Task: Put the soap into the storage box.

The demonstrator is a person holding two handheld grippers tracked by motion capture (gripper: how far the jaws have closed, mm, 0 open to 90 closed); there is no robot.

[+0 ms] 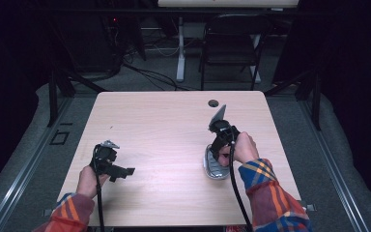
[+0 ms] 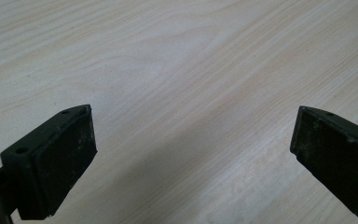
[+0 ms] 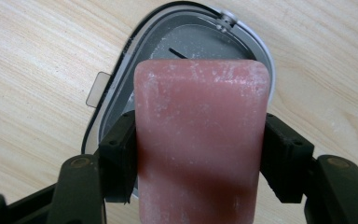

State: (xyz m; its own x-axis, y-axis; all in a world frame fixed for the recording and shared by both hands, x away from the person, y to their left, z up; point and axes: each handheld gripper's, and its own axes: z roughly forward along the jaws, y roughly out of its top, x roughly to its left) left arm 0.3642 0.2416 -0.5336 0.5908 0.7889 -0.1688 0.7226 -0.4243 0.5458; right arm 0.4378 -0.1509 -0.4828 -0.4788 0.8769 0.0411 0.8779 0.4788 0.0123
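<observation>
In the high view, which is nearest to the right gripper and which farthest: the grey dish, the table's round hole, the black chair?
1. Grey dish: directly beneath the right gripper.
2. Round hole: beyond it, near the table's far edge.
3. Black chair: on the floor behind the table.

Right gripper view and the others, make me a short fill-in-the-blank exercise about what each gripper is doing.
1. The right gripper is shut on a pink ____.
2. Below the bar lies a grey dish resting on the ____.
3. The left gripper has its jaws ____, with nothing between them.
4. The table top is made of light ____.

Missing words: bar; table; open; wood
</observation>
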